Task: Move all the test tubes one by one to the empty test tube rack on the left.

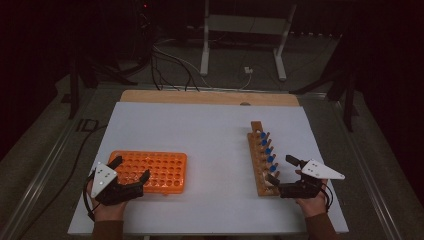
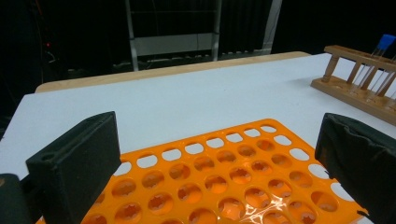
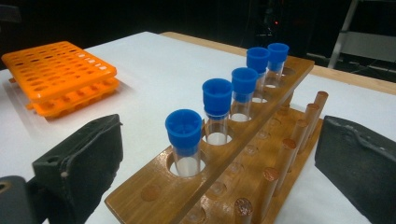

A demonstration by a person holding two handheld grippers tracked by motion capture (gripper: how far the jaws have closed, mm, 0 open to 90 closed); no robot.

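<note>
Where right gripper (image 3: 219, 163) gapes: wooden rack (image 3: 261, 154).

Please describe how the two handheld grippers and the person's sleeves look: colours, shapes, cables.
Both the left gripper and the right gripper are black, each with two blocky jaws faced with dark pads. Each carries a pale grey three-cornered plate on top, dotted with small dark marks. A thin black cable trails from the left one. The sleeves are brown.

a lab: capped test tubes (image 3: 185, 140), orange rack (image 1: 156, 171).

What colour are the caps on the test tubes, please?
Blue caps, clearest in the right gripper view.
</note>
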